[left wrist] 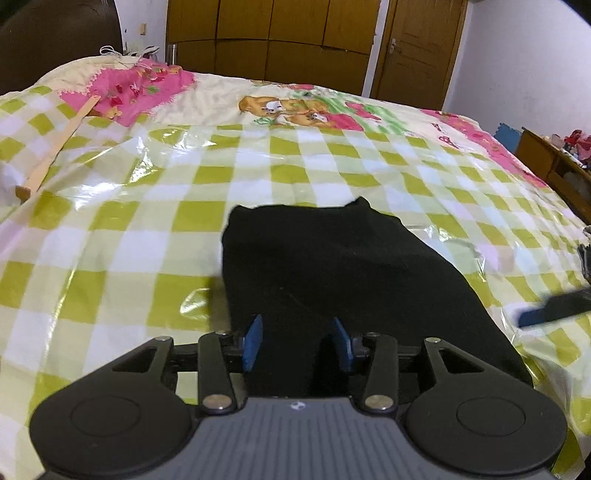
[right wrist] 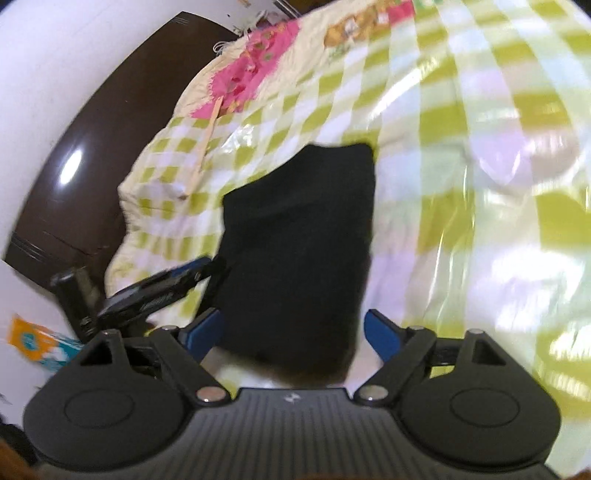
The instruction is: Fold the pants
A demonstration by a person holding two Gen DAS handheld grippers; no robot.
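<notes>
Checked bedspread (left wrist: 147,229) wide around folded black pants (left wrist: 332,266); both grippers' fingers (left wrist: 253,343) apart, empty.

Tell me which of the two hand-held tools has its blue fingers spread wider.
The right tool: its blue fingers stand outside both edges of the folded black pants. The left tool has a narrower gap, above the cloth.

Home bedroom, checked bedspread (left wrist: 147,236), wooden wardrobe (left wrist: 273,33), door (left wrist: 417,48)

Black pants (left wrist: 332,266), folded into a compact rectangle, lying flat on the bed
</notes>
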